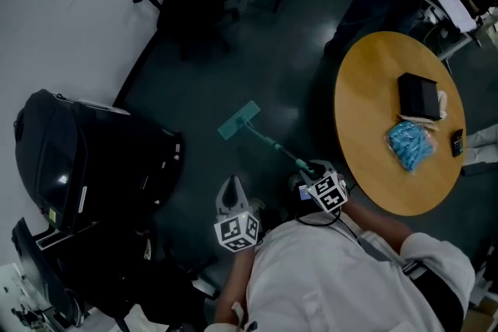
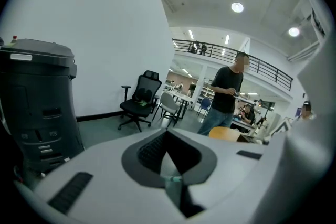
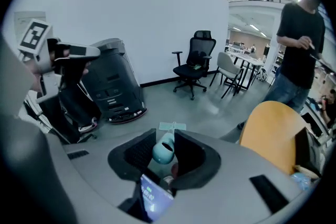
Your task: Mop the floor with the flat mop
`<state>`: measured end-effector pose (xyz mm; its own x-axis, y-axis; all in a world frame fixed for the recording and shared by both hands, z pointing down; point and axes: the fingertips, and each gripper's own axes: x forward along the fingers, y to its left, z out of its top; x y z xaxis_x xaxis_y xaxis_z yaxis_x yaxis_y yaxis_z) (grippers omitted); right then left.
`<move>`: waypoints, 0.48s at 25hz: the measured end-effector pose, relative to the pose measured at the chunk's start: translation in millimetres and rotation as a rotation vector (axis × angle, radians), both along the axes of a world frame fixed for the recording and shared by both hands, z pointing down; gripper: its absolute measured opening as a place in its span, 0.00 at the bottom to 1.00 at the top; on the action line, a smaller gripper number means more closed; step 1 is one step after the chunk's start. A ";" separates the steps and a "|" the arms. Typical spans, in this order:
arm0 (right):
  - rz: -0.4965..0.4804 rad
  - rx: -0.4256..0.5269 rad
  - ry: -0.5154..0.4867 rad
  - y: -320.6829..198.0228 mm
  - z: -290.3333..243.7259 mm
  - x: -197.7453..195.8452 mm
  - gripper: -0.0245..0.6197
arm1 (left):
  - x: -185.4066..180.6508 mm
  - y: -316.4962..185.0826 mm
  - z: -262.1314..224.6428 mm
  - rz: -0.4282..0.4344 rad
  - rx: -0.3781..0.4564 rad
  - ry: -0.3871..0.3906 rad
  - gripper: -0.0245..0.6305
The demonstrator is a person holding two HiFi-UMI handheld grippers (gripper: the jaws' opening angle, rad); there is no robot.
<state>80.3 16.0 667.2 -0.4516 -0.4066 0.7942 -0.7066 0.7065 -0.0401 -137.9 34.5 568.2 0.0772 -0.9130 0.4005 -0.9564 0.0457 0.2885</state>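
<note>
My right gripper (image 1: 307, 173) is clamped on the mop (image 1: 268, 141). Its dark ribbed pads squeeze the top of the thin teal handle, and the rounded cap end (image 3: 164, 150) pokes back between the jaws. The handle slants down and away from me. The flat rectangular teal head (image 1: 238, 120) lies on the floor (image 1: 288, 82), which is dark, smooth and slightly glossy.

My left gripper (image 1: 230, 186) is beside the right one, apart from the mop. Its jaws are together at the tips and grip nothing. The white plastic body has black pads, and a marker cube sits on each gripper. A small teal bit shows low in the left gripper's gap, but I can't tell what it is.

The round wood table (image 1: 373, 136) is at my right, just beside the right gripper. On it are a black box (image 1: 419, 95) and a crinkly blue bag (image 1: 410, 144) with a mesh-like texture. A bulky black machine (image 1: 85, 167) with a glossy rounded top is at my left against the white wall. A black office chair (image 1: 187, 4) is further back. A person (image 2: 227, 92) in a dark shirt stands past the table.
</note>
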 end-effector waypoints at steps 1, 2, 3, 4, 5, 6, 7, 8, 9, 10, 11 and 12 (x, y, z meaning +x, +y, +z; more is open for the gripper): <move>0.007 -0.008 0.004 9.4 -8.8 11.2 0.21 | 1.0 -0.2 -0.2 0.003 0.002 0.001 0.04; 0.015 -0.013 0.006 16.8 -18.2 20.5 0.21 | 1.6 -0.4 -0.4 0.006 0.003 0.002 0.04; 0.021 -0.012 0.006 21.8 -26.2 28.2 0.21 | 1.9 -0.7 -0.6 0.007 0.004 0.003 0.04; 0.025 -0.005 0.007 24.8 -31.6 34.2 0.21 | 2.0 -1.2 -0.8 0.008 0.005 0.005 0.04; 0.027 0.002 0.006 26.6 -35.1 38.0 0.21 | 2.2 -1.6 -0.9 0.009 0.006 0.006 0.04; 0.027 0.004 0.006 28.1 -36.7 40.2 0.21 | 2.4 -1.9 -0.9 0.010 0.006 0.007 0.04; 0.026 -0.001 0.008 30.1 -36.7 41.5 0.21 | 2.7 -2.1 -0.8 0.010 0.006 0.008 0.04; 0.027 -0.008 0.008 31.5 -36.4 41.6 0.21 | 2.9 -2.2 -0.5 0.010 0.005 0.009 0.04; 0.027 -0.012 0.005 32.0 -36.1 40.5 0.21 | 3.0 -2.2 -0.2 0.010 0.004 0.009 0.04; 0.026 -0.016 0.001 31.9 -35.1 38.3 0.21 | 2.9 -2.0 0.3 0.010 0.003 0.009 0.04; 0.026 -0.023 -0.002 31.8 -32.4 35.7 0.21 | 2.8 -1.5 1.0 0.009 0.000 0.008 0.04; 0.026 -0.030 -0.004 31.5 -27.3 33.1 0.21 | 2.7 -0.6 1.8 0.008 -0.002 0.007 0.04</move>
